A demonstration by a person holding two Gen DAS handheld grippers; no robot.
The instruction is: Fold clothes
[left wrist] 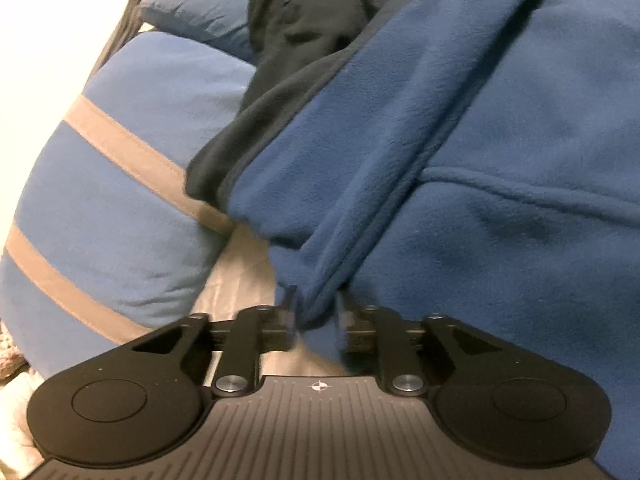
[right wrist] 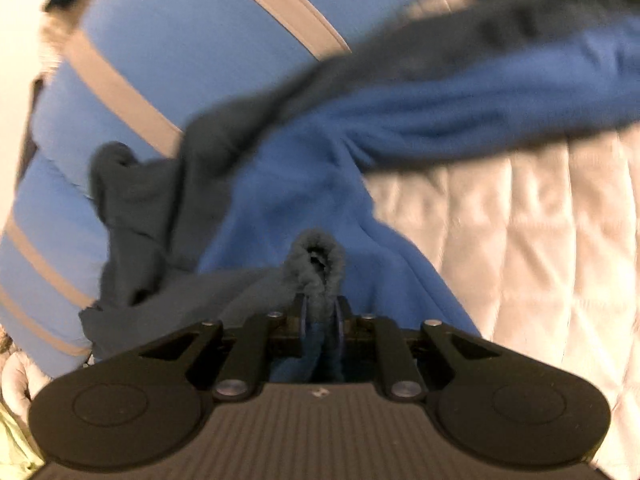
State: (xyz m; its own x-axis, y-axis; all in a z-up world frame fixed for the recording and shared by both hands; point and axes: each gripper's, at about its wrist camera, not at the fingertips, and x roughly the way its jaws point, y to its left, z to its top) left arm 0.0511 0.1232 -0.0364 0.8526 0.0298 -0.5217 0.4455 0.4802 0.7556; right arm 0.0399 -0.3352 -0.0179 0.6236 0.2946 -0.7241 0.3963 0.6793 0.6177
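Right gripper [right wrist: 320, 312] is clamped on a bunched fold of the blue fleece garment [right wrist: 304, 200], a loop of its dark lining sticking up between the fingers. Left gripper [left wrist: 316, 312] stands partly open, a hanging fold of the same fleece [left wrist: 460, 128] between its fingers; whether the pads touch it cannot be told. The garment lies on a pale quilted bedspread [right wrist: 520, 240], against a blue pillow with grey stripes [left wrist: 120, 160].

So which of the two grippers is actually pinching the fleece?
The right gripper: its jaws clamp a bunched fold of blue fleece. The left gripper stands open around a fold.
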